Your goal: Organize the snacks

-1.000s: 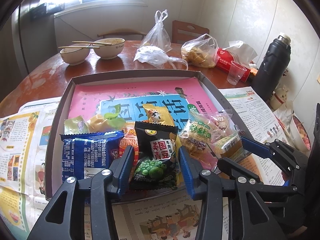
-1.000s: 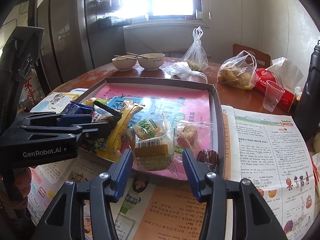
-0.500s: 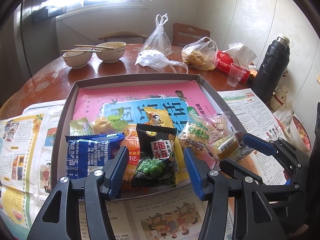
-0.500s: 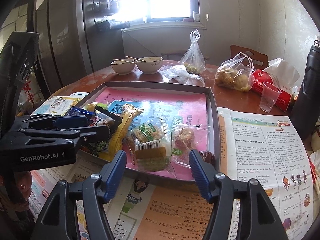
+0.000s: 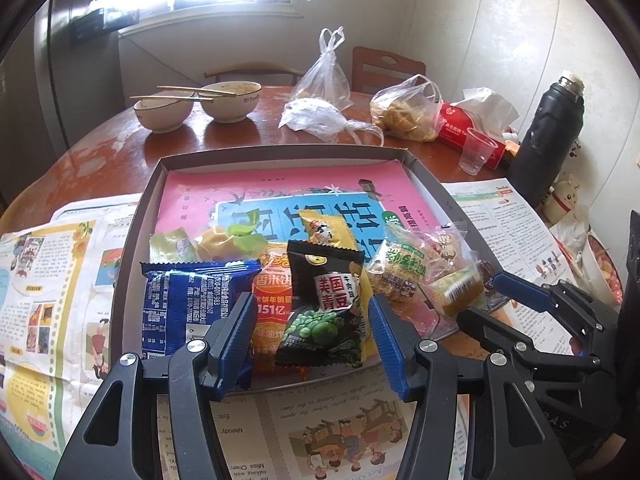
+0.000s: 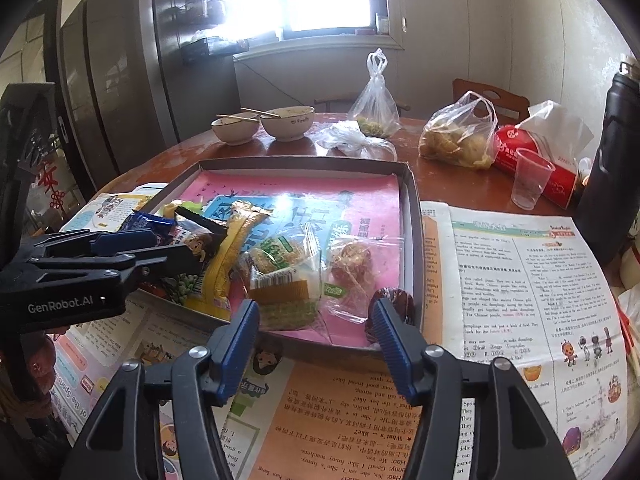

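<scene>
Between the spread left tool (image 5: 312, 322) tips lies the black pea packet (image 5: 326, 304), untouched, in the tray (image 5: 138, 216)

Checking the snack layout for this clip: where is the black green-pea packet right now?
In the left wrist view, the black pea packet lies at the tray's near edge, between the left gripper's open jaws, beside the blue packet.

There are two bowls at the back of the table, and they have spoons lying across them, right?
Not quite. The two bowls are at the back of the table, but chopsticks, not spoons, lie across them. The left wrist view shows the thin sticks resting over the rims.
</scene>
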### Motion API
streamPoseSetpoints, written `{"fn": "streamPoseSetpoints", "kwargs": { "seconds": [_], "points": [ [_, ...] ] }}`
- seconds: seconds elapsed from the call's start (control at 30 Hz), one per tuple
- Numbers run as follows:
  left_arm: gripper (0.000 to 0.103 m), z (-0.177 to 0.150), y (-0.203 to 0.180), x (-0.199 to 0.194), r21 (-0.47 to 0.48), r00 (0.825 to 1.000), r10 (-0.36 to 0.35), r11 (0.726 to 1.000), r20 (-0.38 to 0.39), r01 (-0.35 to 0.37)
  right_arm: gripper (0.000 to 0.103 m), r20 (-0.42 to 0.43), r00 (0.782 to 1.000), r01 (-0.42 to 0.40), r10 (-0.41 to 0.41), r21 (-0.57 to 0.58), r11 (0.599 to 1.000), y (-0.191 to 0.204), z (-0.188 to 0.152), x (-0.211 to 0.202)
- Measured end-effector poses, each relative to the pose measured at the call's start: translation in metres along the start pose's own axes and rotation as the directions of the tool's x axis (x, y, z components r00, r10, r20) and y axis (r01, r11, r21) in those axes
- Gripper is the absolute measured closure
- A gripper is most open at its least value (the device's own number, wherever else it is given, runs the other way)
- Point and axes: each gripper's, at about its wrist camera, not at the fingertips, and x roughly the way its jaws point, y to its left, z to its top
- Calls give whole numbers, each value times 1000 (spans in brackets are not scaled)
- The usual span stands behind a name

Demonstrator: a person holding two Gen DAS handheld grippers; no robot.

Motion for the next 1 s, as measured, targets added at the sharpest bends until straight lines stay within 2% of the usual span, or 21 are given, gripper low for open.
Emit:
{"fn": "streamPoseSetpoints", "kwargs": {
  "seconds": [1.0],
  "points": [
    [42, -1, 4, 12, 13, 997, 77, 997, 5, -77, 48, 4, 1000, -13, 13, 2, 1000, 5, -1, -2]
  ]
}}
